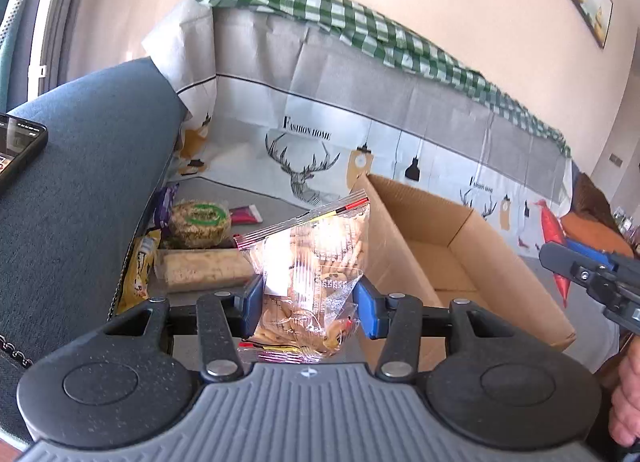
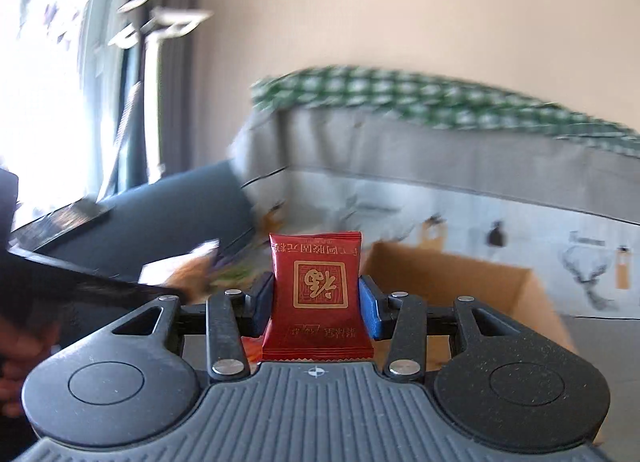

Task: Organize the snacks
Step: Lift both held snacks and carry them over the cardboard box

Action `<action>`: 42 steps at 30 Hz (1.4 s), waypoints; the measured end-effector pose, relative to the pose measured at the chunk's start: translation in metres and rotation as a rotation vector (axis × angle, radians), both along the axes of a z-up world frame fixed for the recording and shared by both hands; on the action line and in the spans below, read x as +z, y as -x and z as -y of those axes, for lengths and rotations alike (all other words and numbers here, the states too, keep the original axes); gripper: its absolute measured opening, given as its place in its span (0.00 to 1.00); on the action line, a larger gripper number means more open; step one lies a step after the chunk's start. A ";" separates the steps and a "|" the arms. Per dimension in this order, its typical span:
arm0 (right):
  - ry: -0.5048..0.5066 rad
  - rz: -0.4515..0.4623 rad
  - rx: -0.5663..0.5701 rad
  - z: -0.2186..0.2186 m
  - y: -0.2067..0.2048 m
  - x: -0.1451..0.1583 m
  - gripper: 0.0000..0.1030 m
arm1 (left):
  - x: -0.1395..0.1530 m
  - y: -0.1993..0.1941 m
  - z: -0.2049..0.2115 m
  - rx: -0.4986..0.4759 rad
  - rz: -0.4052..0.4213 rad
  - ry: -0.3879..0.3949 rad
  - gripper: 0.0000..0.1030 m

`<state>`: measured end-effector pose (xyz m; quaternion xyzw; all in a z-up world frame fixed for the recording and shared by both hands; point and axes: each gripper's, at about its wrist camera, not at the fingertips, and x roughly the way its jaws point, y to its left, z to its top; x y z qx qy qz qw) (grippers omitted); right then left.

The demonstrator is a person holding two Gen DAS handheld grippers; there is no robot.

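Observation:
My left gripper (image 1: 308, 302) is shut on a clear bag of biscuits (image 1: 312, 274) and holds it up, just left of an open cardboard box (image 1: 460, 262) on the sofa seat. My right gripper (image 2: 316, 300) is shut on a red snack packet (image 2: 318, 294) with gold print, held up with the same box (image 2: 448, 278) just beyond and to its right. The right gripper also shows at the right edge of the left wrist view (image 1: 592, 274). More snacks lie left of the box: a round rice cake pack (image 1: 200, 222), a long pale bar (image 1: 204, 268) and a yellow packet (image 1: 138, 270).
A dark blue sofa armrest (image 1: 80, 190) rises on the left with a black phone (image 1: 16, 146) on it. A printed cloth (image 1: 320, 122) covers the sofa back, with a green checked cloth (image 1: 360, 26) on top. A red packet (image 1: 554, 234) lies past the box.

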<state>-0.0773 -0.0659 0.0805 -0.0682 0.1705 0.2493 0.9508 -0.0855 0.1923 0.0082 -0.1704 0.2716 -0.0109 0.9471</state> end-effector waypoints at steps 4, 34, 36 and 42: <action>-0.004 -0.058 -0.100 0.039 -0.026 -0.024 0.45 | 0.001 0.000 0.001 0.003 0.009 0.001 0.51; -0.157 -0.042 -0.171 0.096 -0.044 -0.036 0.45 | -0.002 -0.010 0.040 0.068 -0.041 -0.088 0.51; -0.157 -0.039 -0.170 0.097 -0.044 -0.037 0.45 | -0.001 -0.008 0.047 0.065 -0.039 -0.086 0.51; -0.200 -0.048 -0.192 0.105 -0.048 -0.037 0.45 | 0.002 -0.005 0.077 0.010 -0.046 -0.094 0.51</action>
